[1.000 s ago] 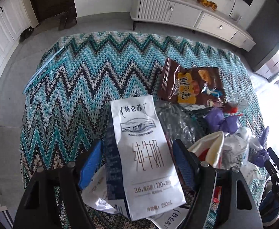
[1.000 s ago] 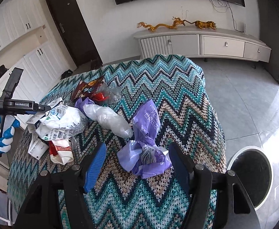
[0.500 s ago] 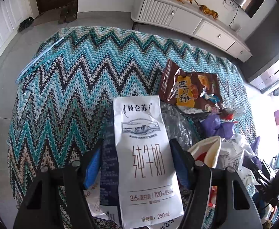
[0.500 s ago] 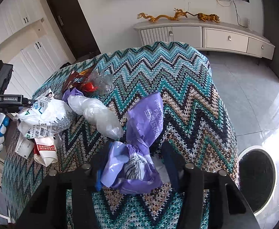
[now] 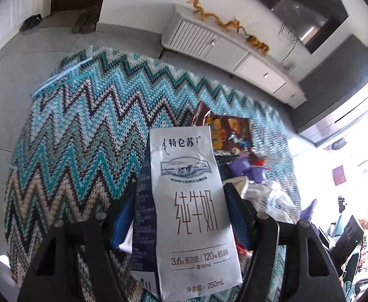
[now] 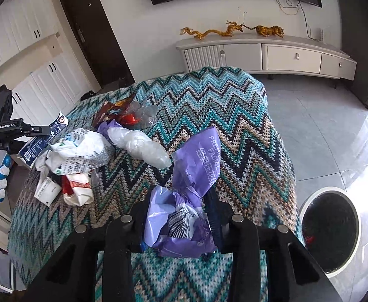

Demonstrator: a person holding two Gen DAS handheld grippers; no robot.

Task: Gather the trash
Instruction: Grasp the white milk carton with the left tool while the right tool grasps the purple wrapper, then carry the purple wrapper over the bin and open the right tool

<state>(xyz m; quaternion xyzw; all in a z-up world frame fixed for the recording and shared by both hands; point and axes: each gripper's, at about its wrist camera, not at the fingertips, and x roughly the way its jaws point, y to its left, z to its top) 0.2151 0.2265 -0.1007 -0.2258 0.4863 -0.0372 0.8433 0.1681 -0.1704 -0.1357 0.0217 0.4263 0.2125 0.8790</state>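
Observation:
My left gripper (image 5: 177, 203) is shut on a white milk carton (image 5: 191, 201) and holds it above the zigzag blanket (image 5: 83, 125). The same carton shows at the left of the right wrist view (image 6: 43, 138), held in the left gripper (image 6: 33, 132). My right gripper (image 6: 177, 203) is shut on a crumpled purple wrapper (image 6: 186, 201), lifted off the blanket (image 6: 234, 138). A pile of trash lies on the blanket: a brown snack bag (image 5: 224, 130), white wrappers (image 6: 80, 151), a clear plastic bag (image 6: 141, 147) and a red-and-white carton (image 6: 78, 191).
A round bin (image 6: 330, 231) with a white rim stands on the floor right of the table, with something red inside. A white TV cabinet (image 6: 272, 52) runs along the far wall. A dark door (image 6: 93, 35) is at the back left.
My right gripper closed on the purple wrapper and lifted it. My left gripper closed on the milk carton and raised it off the pile.

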